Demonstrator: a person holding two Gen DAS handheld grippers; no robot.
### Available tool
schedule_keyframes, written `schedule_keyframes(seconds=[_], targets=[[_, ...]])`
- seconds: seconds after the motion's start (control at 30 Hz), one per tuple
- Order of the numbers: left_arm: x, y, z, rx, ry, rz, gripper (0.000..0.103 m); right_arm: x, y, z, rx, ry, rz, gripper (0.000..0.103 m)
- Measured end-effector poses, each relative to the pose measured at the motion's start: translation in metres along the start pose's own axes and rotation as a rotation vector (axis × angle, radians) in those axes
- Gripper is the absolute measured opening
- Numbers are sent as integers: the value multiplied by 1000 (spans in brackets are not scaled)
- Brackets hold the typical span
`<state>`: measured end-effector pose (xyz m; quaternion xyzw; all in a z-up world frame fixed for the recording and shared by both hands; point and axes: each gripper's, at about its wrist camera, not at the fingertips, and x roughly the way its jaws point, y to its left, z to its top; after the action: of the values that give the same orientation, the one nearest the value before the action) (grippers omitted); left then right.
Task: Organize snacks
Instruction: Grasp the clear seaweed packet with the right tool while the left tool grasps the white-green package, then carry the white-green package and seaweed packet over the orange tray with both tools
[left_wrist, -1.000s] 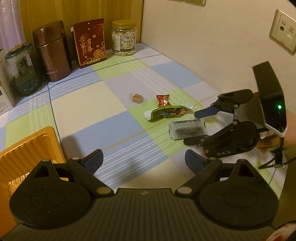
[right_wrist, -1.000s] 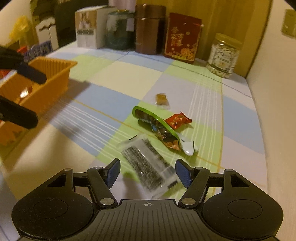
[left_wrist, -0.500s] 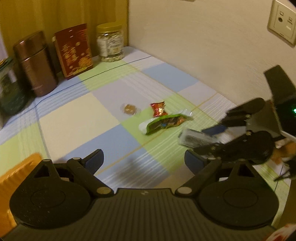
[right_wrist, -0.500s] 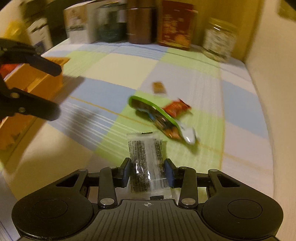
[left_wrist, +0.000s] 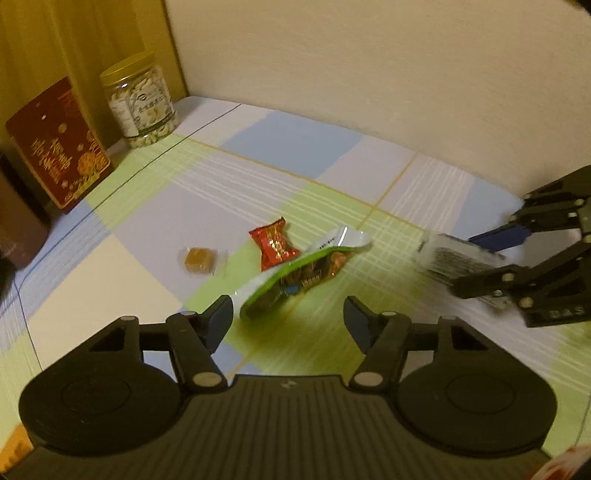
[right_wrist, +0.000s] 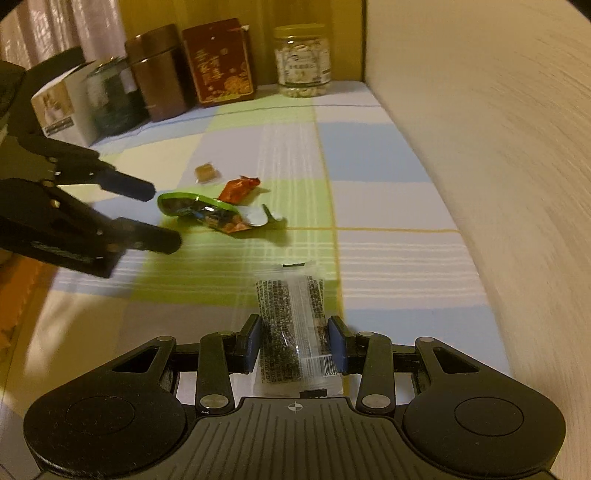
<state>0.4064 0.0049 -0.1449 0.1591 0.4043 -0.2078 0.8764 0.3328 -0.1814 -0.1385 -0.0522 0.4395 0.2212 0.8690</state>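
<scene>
Between right tongs (right_wrist: 294, 342): clear packet (right_wrist: 291, 325), dark speckled filling

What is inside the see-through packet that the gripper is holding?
The clear packet in the right gripper shows dark, speckled snack pieces. A pale strip down its middle and a barcode label cover part, so exactly what they are stays unclear.

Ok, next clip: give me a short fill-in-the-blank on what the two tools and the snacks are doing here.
1. The right tool is shut on the ____ packet.
2. The left tool is open, its jaws just closing, near the ____-edged snack bag.
3. The red candy lies on the ____.
4. The small brown candy lies beside the ____ candy.

Missing words: clear; green; tablecloth; red
</scene>
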Motion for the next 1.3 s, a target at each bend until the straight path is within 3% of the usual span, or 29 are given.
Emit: schedule_keyframes(seconds=[0.23,0.37,0.6,0.8,0.93,1.03,1.07,1.3], targets=[[15,0,10,35,11,-9,39,-2,-1,-4,26,-1,8,39],[19,-3,8,50,49,-25,16,-1,0,-5,35,-3,10,39],[4,-2,-6,-130,108,-110,3,-3,3,-5,52,0,13,39],[-25,-18,-20,-234,102,-188,3,-8,10,-8,63,0,27,39],[-38,-28,-21,-209,57,-175,3,-13,14,-10,69,-7,32,39],[-41,-24,-17,-198,7,-126,18,-17,13,-10,80,-18,28,39],[-41,-22,-15,-194,-11,-106,30,-18,12,-10,86,-21,25,39],[-12,-9,-4,-163,3,-54,39,-16,5,-10,138,-34,-16,39]])
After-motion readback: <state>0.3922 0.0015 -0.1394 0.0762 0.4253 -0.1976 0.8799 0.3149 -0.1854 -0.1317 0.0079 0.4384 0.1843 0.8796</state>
